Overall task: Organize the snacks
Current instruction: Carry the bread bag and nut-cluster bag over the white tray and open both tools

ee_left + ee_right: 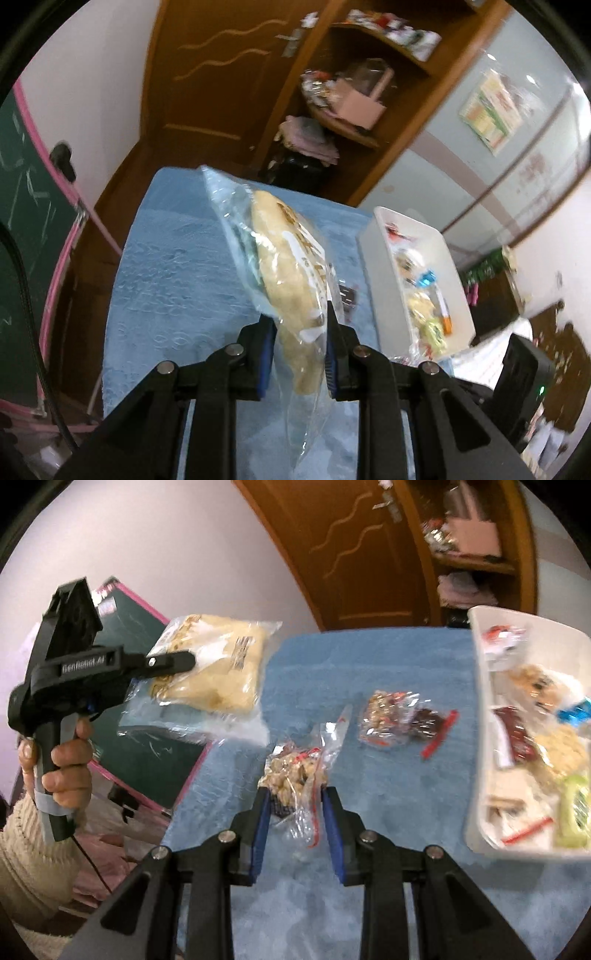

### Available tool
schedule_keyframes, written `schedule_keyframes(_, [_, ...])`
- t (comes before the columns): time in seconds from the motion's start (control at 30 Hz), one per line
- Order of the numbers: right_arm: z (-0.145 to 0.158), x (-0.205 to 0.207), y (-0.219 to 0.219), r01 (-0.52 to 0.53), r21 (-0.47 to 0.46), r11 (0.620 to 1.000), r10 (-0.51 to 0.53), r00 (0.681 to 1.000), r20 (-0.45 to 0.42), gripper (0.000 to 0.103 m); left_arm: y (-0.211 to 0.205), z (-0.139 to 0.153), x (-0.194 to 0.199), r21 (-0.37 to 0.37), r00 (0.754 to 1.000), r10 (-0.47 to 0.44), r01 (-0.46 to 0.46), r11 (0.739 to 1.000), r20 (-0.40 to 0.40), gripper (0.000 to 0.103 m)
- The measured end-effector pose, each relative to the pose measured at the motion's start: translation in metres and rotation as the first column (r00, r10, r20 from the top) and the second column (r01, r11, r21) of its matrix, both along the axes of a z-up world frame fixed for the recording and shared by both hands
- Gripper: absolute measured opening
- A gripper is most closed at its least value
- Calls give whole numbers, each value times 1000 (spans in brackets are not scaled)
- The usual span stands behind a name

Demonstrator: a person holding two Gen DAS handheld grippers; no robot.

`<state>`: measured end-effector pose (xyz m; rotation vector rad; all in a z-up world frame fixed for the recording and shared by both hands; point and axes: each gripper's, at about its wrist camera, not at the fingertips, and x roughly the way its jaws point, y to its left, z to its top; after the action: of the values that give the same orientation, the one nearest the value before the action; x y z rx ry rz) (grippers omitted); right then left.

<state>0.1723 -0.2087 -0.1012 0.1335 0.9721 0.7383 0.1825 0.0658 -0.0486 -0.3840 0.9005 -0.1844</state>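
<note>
You hold two snack packs in the air, one in each gripper. Your left gripper (299, 354) is clenched on a flat, pale beige bread in a clear crinkly plastic bag (291, 266), raised above the left edge of the table; its blue ribbed pads (266, 363) pinch the lower end. Your right gripper (297, 830) is clamped on a small clear zip bag of light brown nutty clusters with a red seal strip (295, 771), lifted just over the table's middle.

The sorting looks roughly half done. The white rectangular plastic bin (476, 716) on the table's right side already holds several wrapped snacks: red, blue, green and beige packets, jumbled together. One more small clear bag with brown and dark pieces and a red strip (399, 720) lies on the table near the bin, not yet picked up.

The table wears a soft light blue cloth with a pressed pattern (173, 280). Beyond it stand a brown wooden door with wavy trim (221, 74) and cluttered wooden shelves (354, 122).
</note>
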Motion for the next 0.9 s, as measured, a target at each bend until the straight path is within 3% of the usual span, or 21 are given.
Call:
schedule_keyframes(0.17, [32,-23,-48,97,50,994,-100,993,65,29,-45,36,-21,21,997,-60,59,998,53,20])
schedule_keyframes(0.37, [59,-35,-106,204,91,975,-215,966,144,29,-118,67,-11,67,986,-137,131,989,91,19])
schedule_keyframes(0.67, [81,-25,-191,416,73,906,-421,873,246,29,-231,103,36,174,963,-222,194,965,154,19])
schedule_keyframes(0.9, [83,4,-214,499,53,865,-492,822,288,29,-296,98,91,272,958,-247,201,941,145,19])
